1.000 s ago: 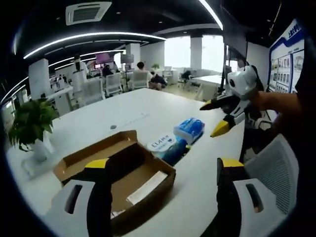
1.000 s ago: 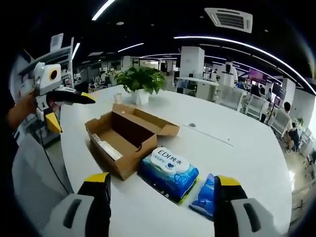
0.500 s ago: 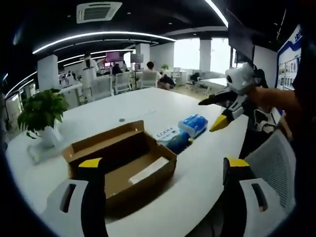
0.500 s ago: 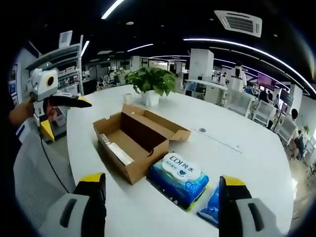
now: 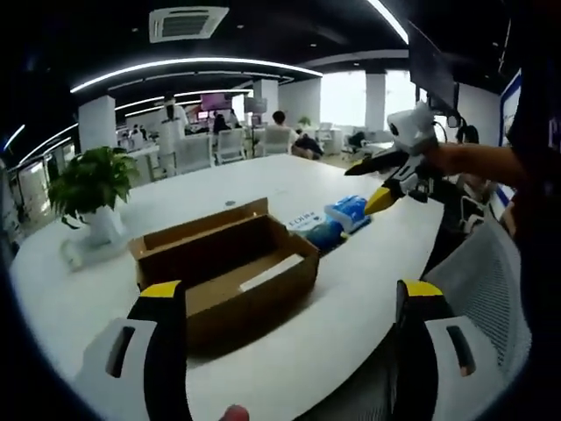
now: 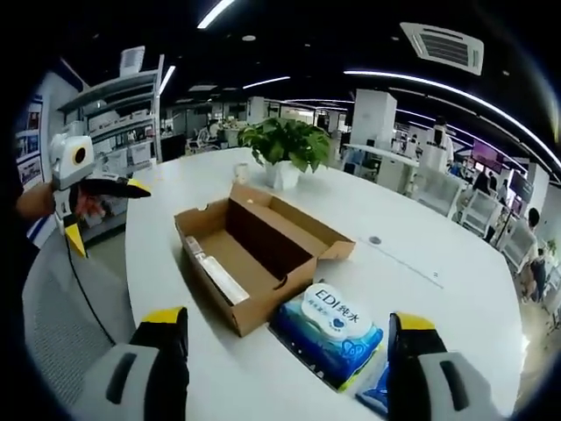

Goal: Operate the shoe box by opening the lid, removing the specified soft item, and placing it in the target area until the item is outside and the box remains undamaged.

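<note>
An open brown cardboard shoe box lies on the white table, lid flap folded back, with a white paper slip inside. Just beyond it lie a blue wet-wipe pack and a second blue pack. My left gripper hangs open in front of the box, nothing between its jaws. My right gripper is held open above the table's right edge. From the right gripper view the box sits ahead, the wipe pack beside it, my right gripper open and empty, the left gripper open at far left.
A potted green plant stands at the table's far left; it shows as the plant behind the box. A grey mesh chair is at the table's near edge. Desks, chairs and people fill the office behind.
Both views have shifted as the hands drew back and turned a little. The box and the packs lie where they were. Both grippers stay open.
</note>
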